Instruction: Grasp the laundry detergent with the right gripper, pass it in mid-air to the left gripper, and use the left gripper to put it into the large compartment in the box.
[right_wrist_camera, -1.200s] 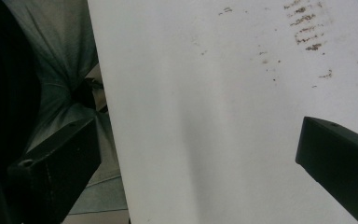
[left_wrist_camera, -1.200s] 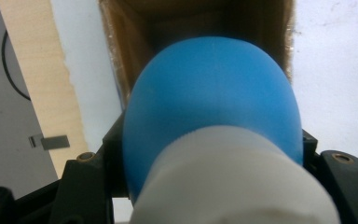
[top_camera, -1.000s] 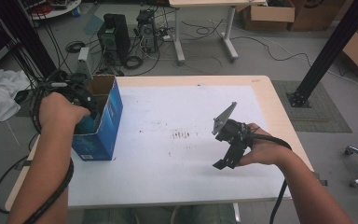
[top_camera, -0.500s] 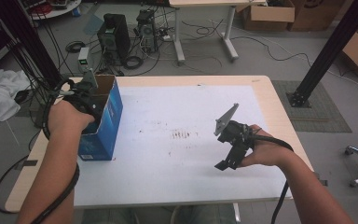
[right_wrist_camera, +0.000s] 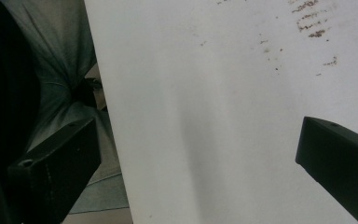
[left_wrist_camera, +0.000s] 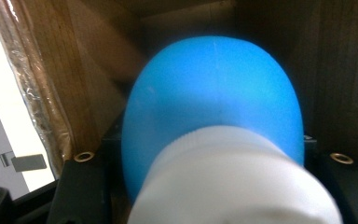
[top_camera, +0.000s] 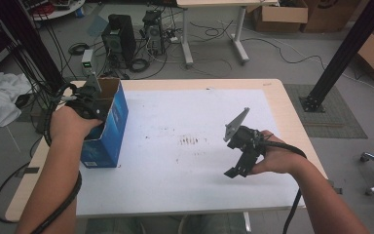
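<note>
**Blue bottle held at the mouth of the box: risk of catching or slipping**

Since the earlier frames, the left claw (top_camera: 88, 100) is seen shifted further along the open top of the blue box (top_camera: 108, 127), while the right claw (top_camera: 240, 151) is kept almost where it was, over the worktop (top_camera: 185, 185). In the left gripper view, a blue bottle (left_wrist_camera: 214, 107) with a white cap (left_wrist_camera: 233, 182) is clamped between the jaws, inside the brown cardboard walls of the box. The right claw is held wide apart and carries nothing.

It is judged that the box, which is not steadied by the other hand, could be tipped or dragged if the bottle is caught on a wall. The round, smooth body could also be lost from the grip if the clamp is weak.
</note>
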